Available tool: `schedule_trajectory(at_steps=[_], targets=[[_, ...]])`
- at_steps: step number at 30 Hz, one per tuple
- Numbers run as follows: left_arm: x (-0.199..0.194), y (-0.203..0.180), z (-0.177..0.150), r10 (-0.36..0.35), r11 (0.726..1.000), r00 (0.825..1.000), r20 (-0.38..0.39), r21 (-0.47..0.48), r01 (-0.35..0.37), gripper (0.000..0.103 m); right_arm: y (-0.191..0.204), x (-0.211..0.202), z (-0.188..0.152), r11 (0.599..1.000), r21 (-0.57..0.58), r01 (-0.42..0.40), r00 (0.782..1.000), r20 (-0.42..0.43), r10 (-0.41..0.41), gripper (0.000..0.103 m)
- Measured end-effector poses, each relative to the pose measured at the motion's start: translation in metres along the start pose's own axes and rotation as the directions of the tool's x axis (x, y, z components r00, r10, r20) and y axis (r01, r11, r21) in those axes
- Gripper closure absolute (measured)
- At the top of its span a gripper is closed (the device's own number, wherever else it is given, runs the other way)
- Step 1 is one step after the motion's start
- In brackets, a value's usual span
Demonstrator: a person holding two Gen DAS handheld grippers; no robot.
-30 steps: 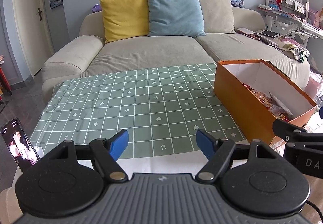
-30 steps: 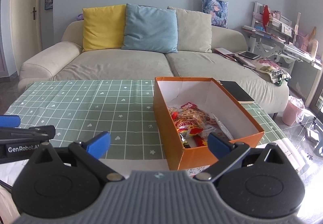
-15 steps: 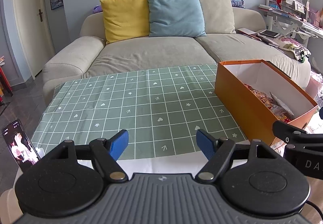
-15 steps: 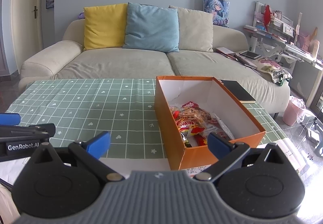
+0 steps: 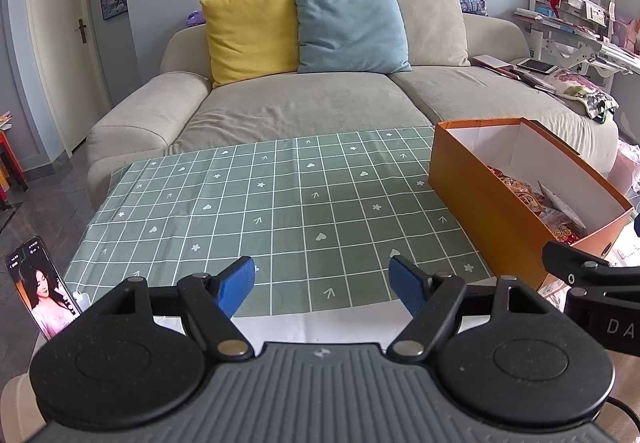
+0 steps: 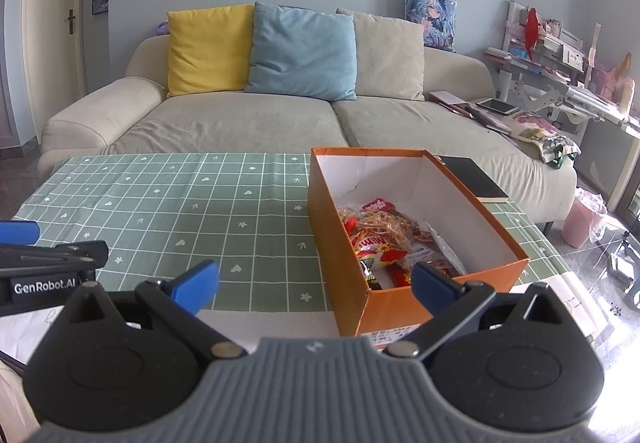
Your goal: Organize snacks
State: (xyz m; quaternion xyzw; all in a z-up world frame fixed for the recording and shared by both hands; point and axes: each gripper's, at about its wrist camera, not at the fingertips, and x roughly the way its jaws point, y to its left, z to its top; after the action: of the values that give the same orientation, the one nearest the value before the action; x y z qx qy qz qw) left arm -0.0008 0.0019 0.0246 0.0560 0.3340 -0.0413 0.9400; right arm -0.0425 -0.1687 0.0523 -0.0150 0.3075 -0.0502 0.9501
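An orange cardboard box [image 6: 346, 239] stands on the right of the green checked tablecloth [image 6: 192, 211]. Several snack packets [image 6: 384, 239] lie heaped in its near half; the far half shows bare white floor. In the left wrist view the same orange box [image 5: 480, 199] sits to the right, snack packets [image 5: 532, 199] just visible inside. My left gripper [image 5: 322, 285] hangs open and empty above the near edge of the cloth. My right gripper [image 6: 316, 281] is open too, empty, just short of the box's near left corner.
A phone [image 5: 40, 289] with a lit screen stands propped at the table's near left corner. A black notebook [image 6: 474, 179] lies behind the box. White paper [image 5: 316, 325] covers the table's near edge. A beige sofa [image 5: 304, 111] with three cushions runs behind the table.
Both views have shifted slightly, as if the grippers rose or tilted down a little. Both grippers stay open and the box and snacks have not moved.
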Motion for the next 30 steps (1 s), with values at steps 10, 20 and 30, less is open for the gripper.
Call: schedule_trajectory(at_steps=[10,20,30], targets=[[-0.0002,0.0001,0.0001,0.0,1.0,1.0,0.001,0.0,0.0,0.014,0.0001,0.0004,0.0005,1.0,-0.001,0.0,1.0,-0.001,0.0,0.004],[0.0001,0.0006,0.001,0.002,1.0,1.0,0.0,0.005,-0.002,0.013,0.0004,0.0029,-0.0012,1.0,-0.007,-0.006,1.0,-0.005,0.006,0.004],[-0.001,0.0022,0.0008,0.008,1.0,1.0,0.004,0.01,-0.008,0.014,0.0016,0.0027,-0.0007,1.0,-0.006,-0.004,1.0,-0.005,0.004,0.004]])
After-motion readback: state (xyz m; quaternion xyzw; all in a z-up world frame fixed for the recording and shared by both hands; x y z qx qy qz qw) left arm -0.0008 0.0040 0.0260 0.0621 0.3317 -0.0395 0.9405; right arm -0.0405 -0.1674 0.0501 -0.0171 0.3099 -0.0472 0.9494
